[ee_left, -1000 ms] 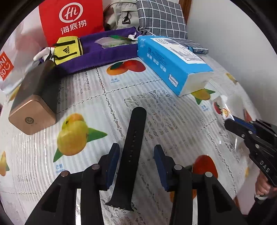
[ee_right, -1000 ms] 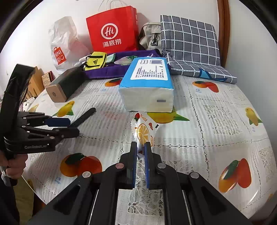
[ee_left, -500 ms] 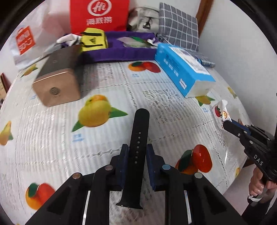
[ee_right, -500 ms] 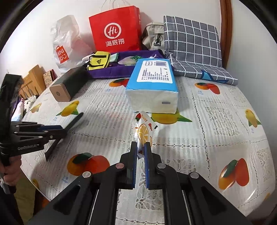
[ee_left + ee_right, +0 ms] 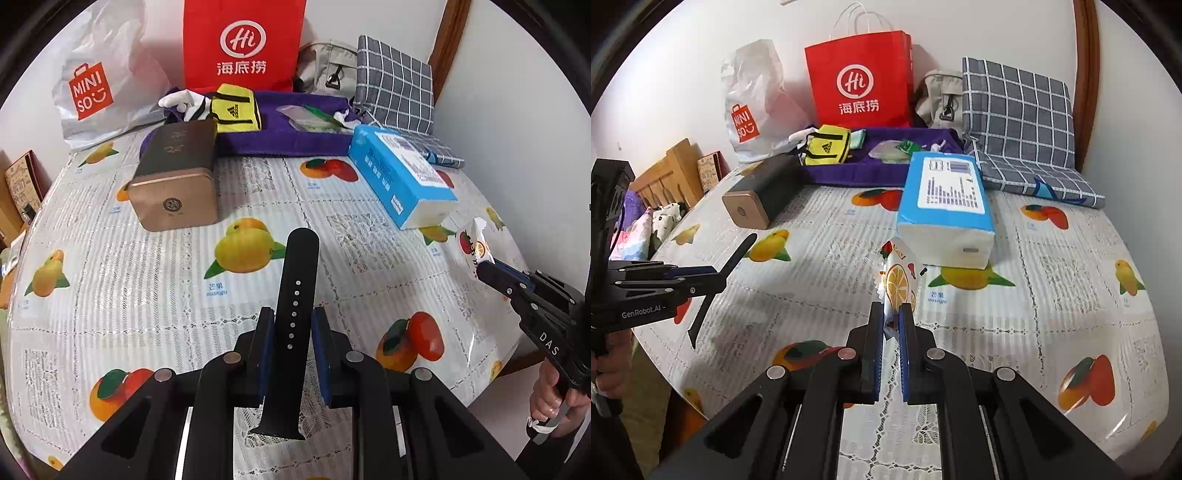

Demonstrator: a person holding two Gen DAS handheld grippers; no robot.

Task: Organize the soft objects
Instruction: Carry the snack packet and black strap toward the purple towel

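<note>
**Both claws loaded, purple tray is straight ahead**

Over the fruit-print tablecloth (image 5: 147, 280), both grippers are up in the air with something pinched in each. The left gripper (image 5: 292, 332) is clamped on a black watch strap (image 5: 295, 295), fingers pressed against its two edges about midway along. The strap's long axis runs straight out along the fingers, rounded tip pointing away toward the back of the table, cut end hanging down below the claw. From the right wrist view you can see it's lifted clear of the cloth.

The right gripper (image 5: 890, 325) is squeezed nearly closed on a small fruit-print sachet (image 5: 899, 275), holding its bottom edge so it stands up in front of the blue tissue pack (image 5: 945, 206).

My guess is both go to the purple tray (image 5: 295, 136) at the far edge, where a yellow pouch (image 5: 236, 110) already sits. It lies ahead of the left claw, past the bronze box (image 5: 173, 184). The left looks to have the clearer line; the right has the tissue pack directly in its way.
</note>
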